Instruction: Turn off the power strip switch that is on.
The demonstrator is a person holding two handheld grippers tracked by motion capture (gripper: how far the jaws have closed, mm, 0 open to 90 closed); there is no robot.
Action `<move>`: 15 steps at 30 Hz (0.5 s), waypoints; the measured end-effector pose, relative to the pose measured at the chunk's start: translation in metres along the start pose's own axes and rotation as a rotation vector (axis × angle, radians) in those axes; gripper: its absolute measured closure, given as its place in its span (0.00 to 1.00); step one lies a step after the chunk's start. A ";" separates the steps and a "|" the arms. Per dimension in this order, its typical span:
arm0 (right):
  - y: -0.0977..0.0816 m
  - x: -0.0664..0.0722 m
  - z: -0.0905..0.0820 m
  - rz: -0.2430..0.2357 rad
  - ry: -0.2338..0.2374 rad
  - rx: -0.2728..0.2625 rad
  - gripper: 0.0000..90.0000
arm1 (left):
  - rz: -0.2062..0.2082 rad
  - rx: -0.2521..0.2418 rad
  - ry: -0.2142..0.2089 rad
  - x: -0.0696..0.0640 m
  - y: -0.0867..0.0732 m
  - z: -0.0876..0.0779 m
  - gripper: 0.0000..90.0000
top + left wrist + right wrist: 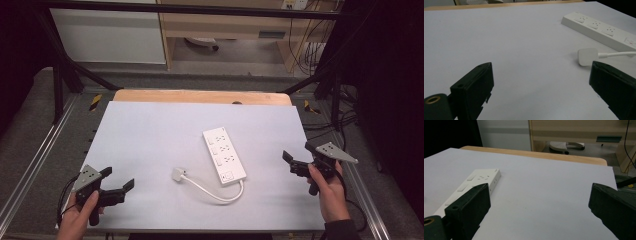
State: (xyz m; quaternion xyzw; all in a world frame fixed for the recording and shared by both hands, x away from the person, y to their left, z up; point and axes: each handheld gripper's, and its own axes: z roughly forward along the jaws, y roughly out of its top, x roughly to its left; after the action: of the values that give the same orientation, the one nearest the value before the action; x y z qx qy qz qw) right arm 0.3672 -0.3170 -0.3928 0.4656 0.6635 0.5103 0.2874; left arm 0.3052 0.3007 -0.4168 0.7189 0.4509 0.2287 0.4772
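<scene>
— Where's the power strip [224, 155]?

— Mid-desk [150, 130], its long axis running away from the person, cord curling back to the plug [178, 174] lying just left of it.

— And the claws?

— Both gape wide and hold nothing. The left claw [119, 183] sits at the near left corner, the right claw [296, 161] at the right edge.

— Which is nearer?

— For the plug, I'd say the left; it lies ahead and to its right.

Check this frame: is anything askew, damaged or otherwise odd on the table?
Nothing stands out. The power strip lies flat at a slant on the white sheet, its cable looping to the plug beside it. Left gripper and right gripper are open, holding nothing.
</scene>
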 end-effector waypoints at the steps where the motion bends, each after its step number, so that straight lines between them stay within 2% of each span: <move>1: -0.002 0.000 0.000 0.001 0.000 0.002 0.05 | 0.000 -0.001 0.000 0.000 0.000 0.000 0.06; 15: -0.027 0.000 0.000 0.000 -0.003 0.030 0.05 | 0.005 0.000 0.002 0.000 0.000 0.000 0.06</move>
State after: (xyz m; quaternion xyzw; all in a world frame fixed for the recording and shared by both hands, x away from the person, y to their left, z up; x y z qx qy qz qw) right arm 0.3581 -0.3180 -0.4185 0.4705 0.6707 0.4997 0.2812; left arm 0.3050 0.3006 -0.4166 0.7196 0.4494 0.2307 0.4763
